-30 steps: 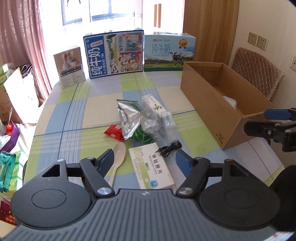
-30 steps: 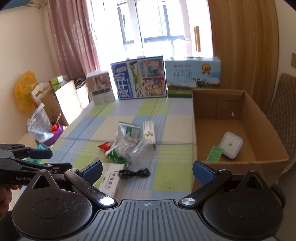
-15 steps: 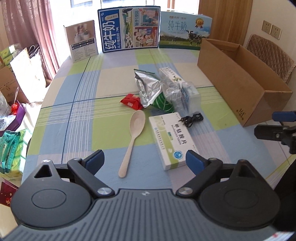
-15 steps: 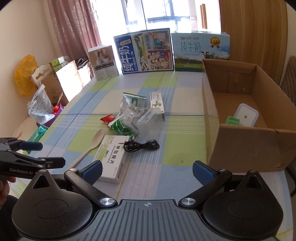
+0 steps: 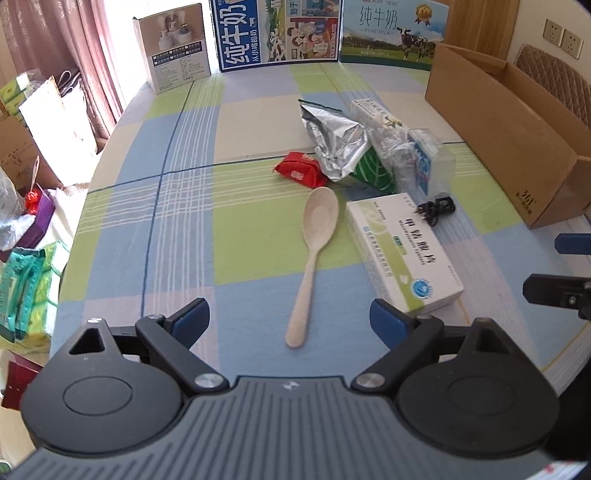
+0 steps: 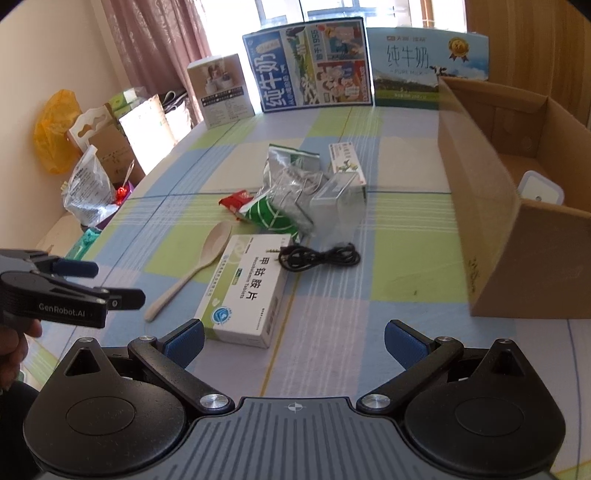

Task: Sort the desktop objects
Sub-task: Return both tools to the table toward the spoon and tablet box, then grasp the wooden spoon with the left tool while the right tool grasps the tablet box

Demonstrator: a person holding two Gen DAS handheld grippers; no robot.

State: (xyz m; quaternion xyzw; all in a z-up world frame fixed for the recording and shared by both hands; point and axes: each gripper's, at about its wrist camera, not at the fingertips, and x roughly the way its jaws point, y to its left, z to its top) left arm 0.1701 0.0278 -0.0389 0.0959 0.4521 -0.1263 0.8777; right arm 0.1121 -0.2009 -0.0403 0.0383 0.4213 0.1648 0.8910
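Observation:
Loose objects lie mid-table: a beige spoon (image 5: 314, 254) (image 6: 195, 266), a white-green medicine box (image 5: 402, 251) (image 6: 247, 291), a black cable (image 5: 436, 210) (image 6: 319, 256), a red packet (image 5: 301, 170), a silver foil bag (image 5: 334, 142) (image 6: 286, 173), a green pouch (image 5: 371, 171) and a clear plastic box (image 6: 340, 199). My left gripper (image 5: 290, 319) is open and empty, just short of the spoon's handle end. My right gripper (image 6: 293, 339) is open and empty, near the medicine box. The open cardboard box (image 6: 476, 192) (image 5: 498, 122) stands at the right and holds a white container (image 6: 541, 188).
Milk cartons (image 5: 280, 33) and a small white box (image 5: 177, 51) stand along the table's far edge. Bags and boxes (image 6: 92, 155) sit on the floor beyond the left edge. A chair (image 5: 554, 81) stands behind the cardboard box. The near table edge is close below both grippers.
Both grippers have pulled back toward the near edge and tilted down; the left jaws have opened wider, with the spoon lying in front of them.

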